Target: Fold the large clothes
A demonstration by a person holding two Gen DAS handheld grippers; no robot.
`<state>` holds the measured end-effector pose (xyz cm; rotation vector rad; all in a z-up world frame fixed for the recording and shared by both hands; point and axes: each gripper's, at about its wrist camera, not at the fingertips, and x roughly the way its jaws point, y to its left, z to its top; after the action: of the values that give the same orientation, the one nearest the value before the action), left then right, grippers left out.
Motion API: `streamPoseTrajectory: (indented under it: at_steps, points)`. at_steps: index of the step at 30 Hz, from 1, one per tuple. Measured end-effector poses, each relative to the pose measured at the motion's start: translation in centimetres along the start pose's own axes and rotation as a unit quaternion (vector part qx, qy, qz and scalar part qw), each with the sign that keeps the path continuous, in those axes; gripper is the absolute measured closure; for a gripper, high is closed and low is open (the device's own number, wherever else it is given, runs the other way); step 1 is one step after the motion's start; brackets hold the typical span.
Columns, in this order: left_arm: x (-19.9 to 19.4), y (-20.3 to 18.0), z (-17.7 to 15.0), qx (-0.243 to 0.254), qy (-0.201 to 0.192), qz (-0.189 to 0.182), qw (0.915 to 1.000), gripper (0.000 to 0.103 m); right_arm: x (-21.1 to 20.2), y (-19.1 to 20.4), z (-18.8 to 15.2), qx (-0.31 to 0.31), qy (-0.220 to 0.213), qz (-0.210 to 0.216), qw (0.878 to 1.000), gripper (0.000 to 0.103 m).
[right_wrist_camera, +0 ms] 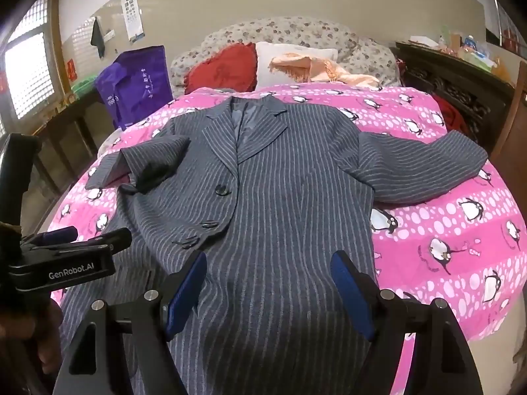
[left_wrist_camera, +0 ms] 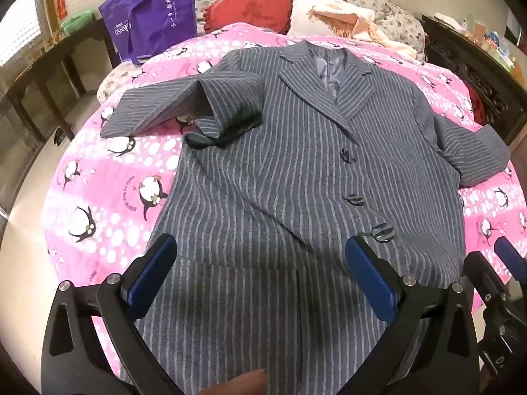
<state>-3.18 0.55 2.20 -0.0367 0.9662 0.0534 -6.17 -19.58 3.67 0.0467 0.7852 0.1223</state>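
Note:
A grey pinstriped jacket (left_wrist_camera: 270, 171) lies face up and buttoned on a pink penguin blanket (left_wrist_camera: 98, 197), collar toward the pillows. Its sleeve on the picture's left (left_wrist_camera: 184, 105) is bent back over itself; the other sleeve (left_wrist_camera: 471, 151) spreads out to the right. My left gripper (left_wrist_camera: 263, 260) hovers open over the jacket's lower front with nothing between its blue pads (left_wrist_camera: 154, 273). My right gripper (right_wrist_camera: 270, 276) also stands open above the jacket (right_wrist_camera: 270, 191), toward the hem, holding nothing. Each gripper shows at the edge of the other's view: the right gripper (left_wrist_camera: 507, 263) and the left gripper (right_wrist_camera: 66, 250).
A purple tote bag (left_wrist_camera: 151, 16) stands at the bed's far left corner. A red heart cushion (left_wrist_camera: 250, 8), a white pillow and a peach scarf (left_wrist_camera: 346, 19) lie at the head. Dark wooden furniture (right_wrist_camera: 454, 79) flanks the right side, a table (left_wrist_camera: 49, 56) the left.

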Motion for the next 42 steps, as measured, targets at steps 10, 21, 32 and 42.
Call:
streamPoseTrajectory:
  at_steps: [10,21,32,42]
  points:
    - [2.2,-0.2,-0.3,-0.004,0.023,-0.008,0.9997,0.000,1.9,-0.9,0.2,0.007,0.028,-0.012,1.000,0.027]
    - [4.1,0.3,-0.3,-0.017,0.029,-0.026,0.9991,0.000,3.4,-0.7,0.7,0.001,0.038,-0.028,0.999,0.027]
    - [3.6,0.5,-0.7,-0.007,-0.022,-0.011,0.9997,0.000,1.8,0.3,1.5,-0.017,-0.019,-0.028,0.999,0.011]
    - [4.3,-1.2,-0.7,0.028,0.008,-0.037,0.9989,0.000,2.3,-1.0,0.8,0.011,-0.006,-0.043,0.999,0.011]
